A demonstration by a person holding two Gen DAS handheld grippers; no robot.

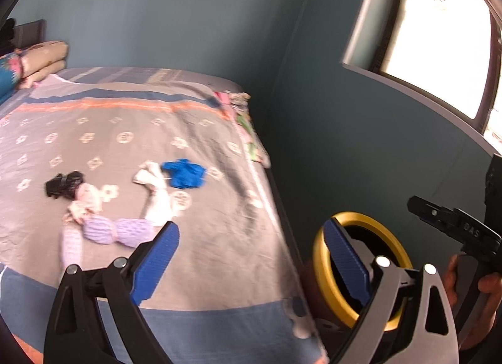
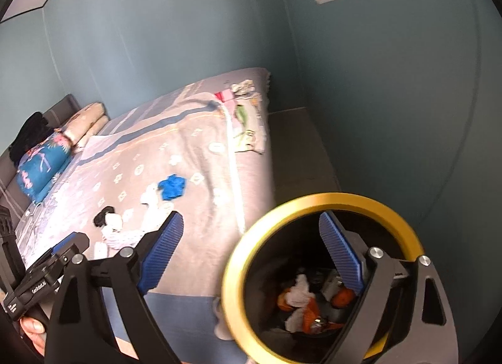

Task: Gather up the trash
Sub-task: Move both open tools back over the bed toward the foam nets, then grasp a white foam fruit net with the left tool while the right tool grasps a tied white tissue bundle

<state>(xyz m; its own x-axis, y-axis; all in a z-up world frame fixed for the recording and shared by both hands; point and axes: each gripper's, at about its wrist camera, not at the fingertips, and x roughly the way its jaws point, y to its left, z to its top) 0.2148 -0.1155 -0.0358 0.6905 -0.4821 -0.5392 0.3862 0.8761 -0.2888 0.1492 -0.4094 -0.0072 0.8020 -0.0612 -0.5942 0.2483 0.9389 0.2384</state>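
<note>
Trash lies on the bed: a blue crumpled piece [image 1: 185, 173], white paper [image 1: 153, 188], a purple wrapper [image 1: 117, 233] and a black piece [image 1: 64, 182]. The blue piece [image 2: 172, 186] and black piece [image 2: 103, 217] also show in the right wrist view. A black bin with a gold rim [image 2: 233, 257] stands beside the bed; white and orange trash [image 2: 302, 304] lies inside. My left gripper [image 1: 251, 257] is open and empty above the bed's near edge. My right gripper [image 2: 251, 254] is open and empty over the bin. The bin's rim [image 1: 320, 257] shows in the left view too.
The bed has a grey patterned cover [image 1: 125, 131] with pillows [image 1: 44, 59] at its head and folded cloth [image 1: 248, 122] at its far corner. Teal walls surround it. A window [image 1: 439, 34] is at the right. The right gripper's body [image 1: 455, 226] is beside the bin.
</note>
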